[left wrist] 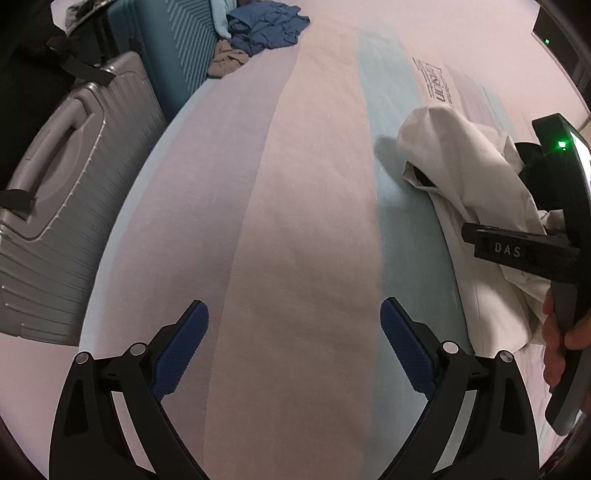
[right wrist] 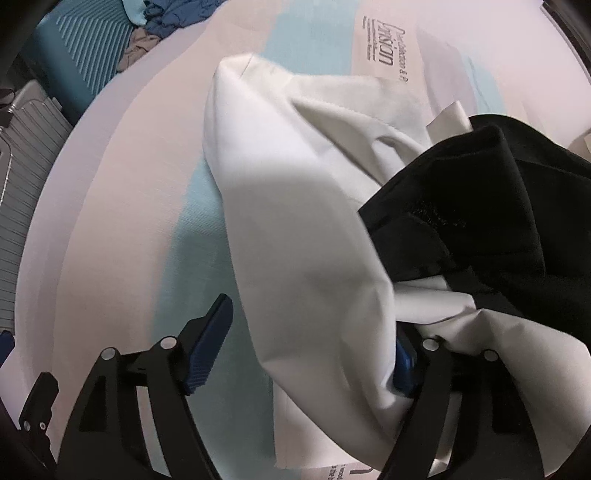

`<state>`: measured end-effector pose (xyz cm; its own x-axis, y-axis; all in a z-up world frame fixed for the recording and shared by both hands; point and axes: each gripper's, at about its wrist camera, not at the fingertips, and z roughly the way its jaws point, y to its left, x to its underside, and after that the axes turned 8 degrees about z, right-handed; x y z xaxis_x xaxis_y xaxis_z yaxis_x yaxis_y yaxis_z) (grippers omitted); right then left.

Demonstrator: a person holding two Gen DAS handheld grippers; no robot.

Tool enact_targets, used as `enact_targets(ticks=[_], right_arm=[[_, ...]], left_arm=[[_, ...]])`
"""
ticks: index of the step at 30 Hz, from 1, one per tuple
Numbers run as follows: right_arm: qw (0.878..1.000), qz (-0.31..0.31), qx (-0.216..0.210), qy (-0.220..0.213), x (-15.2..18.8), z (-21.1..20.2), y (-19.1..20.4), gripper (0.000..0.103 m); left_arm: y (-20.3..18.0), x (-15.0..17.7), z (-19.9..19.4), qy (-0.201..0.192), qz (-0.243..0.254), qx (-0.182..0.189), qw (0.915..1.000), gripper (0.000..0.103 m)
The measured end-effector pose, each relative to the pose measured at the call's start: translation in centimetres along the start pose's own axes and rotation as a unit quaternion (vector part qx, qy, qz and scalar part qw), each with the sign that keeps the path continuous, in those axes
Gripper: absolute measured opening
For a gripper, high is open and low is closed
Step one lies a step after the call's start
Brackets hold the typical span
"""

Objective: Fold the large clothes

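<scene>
A white garment (right wrist: 295, 221) lies crumpled on the striped bed sheet (right wrist: 110, 221), with a black garment (right wrist: 498, 221) bunched over its right side. My right gripper (right wrist: 314, 325) stands wide open over the white cloth. The cloth drapes across its right finger and hides most of that blue pad (right wrist: 402, 363); the left pad is clear of the fabric. My left gripper (left wrist: 293, 306) hangs open above bare sheet (left wrist: 295, 184), nothing between its fingers. From the left wrist the white garment (left wrist: 461, 166) shows at right, beside the right tool's black housing (left wrist: 517, 251) and a hand (left wrist: 557, 332).
A grey hard suitcase (left wrist: 66, 192) and a teal suitcase (left wrist: 166, 44) stand against the bed's left edge. A heap of blue clothes (left wrist: 266, 26) and a brownish cloth (left wrist: 227, 62) lie at the far end. Printed lettering (left wrist: 436, 88) marks the sheet beyond the white garment.
</scene>
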<state>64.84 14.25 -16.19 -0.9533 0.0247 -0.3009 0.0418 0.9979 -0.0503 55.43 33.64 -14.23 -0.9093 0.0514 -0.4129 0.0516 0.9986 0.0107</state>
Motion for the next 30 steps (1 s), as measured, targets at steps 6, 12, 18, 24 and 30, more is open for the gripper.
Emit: enact_targets(ticks=[6,12,18,24,30], right_arm=[[1.000,-0.009,0.003,-0.020,0.8,-2.0,0.4,0.084],[1.000,0.002,0.001,-0.024,0.2,-3.6,-0.1,0.086],[1.000,-0.010,0.010,-0.009,0.3,-3.8,-0.1,0.091],[0.999,-0.030,-0.010,-0.026,0.7,-5.3,1.4,0.094],[0.997,-0.044,-0.051,-0.044,0.6,-8.0,2.1,0.095]], left_arm=[[0.0,0.2,-0.5,0.001,-0.009,0.002,1.0000,0.092],[-0.8,0.2,-1.4,-0.006,-0.004,-0.001,1.0000,0.092],[-1.6,-0.2,-1.6,-0.008,-0.003,0.006,1.0000,0.092],[-2.6,-0.7,-1.3,-0.013,0.004,0.009,0.9999,0.092],[-2.6,-1.3,-1.4,-0.019,0.000,0.014,0.9997,0.092]])
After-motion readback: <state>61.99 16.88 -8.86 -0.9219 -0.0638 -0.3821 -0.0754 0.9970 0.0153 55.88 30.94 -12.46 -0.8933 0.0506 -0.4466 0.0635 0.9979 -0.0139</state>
